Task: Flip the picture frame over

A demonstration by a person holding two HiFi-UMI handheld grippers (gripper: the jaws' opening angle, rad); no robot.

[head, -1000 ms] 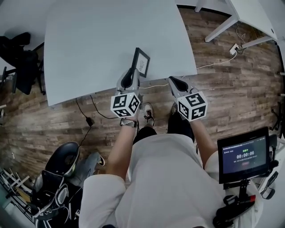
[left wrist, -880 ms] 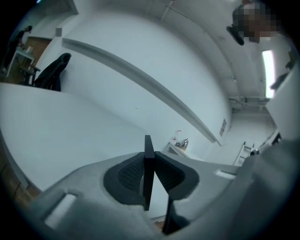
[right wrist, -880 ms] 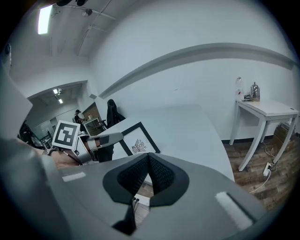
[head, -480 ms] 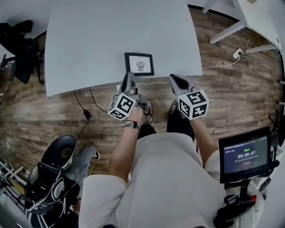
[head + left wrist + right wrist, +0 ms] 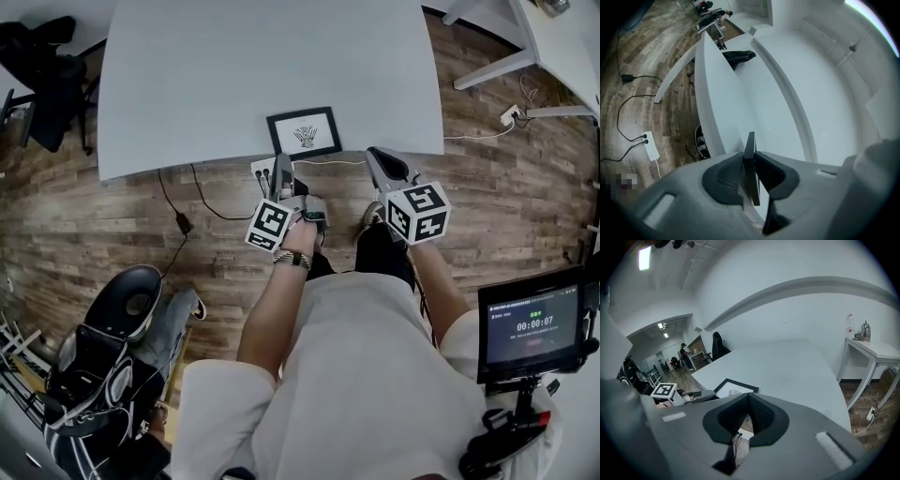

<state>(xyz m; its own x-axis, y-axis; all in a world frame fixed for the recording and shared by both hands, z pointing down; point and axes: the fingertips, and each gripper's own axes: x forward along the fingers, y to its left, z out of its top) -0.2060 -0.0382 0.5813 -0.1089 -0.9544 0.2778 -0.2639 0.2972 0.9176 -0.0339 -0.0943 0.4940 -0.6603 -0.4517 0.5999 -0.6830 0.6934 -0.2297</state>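
At table (image 5: 234,66) edge — picture frame (image 5: 304,133), apparently in left tongs (image 5: 281,164)

The left gripper's (image 5: 749,155) fingers (image 5: 725,177) clamp the thin picture frame (image 5: 751,169) — seen edge-on.

Left tool (image 5: 280,165) clamped, right tool (image 5: 379,157) seemingly shut

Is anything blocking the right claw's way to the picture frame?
Nothing visible. Only bare table lies between the right gripper and the frame, which the left gripper grips by its near edge.
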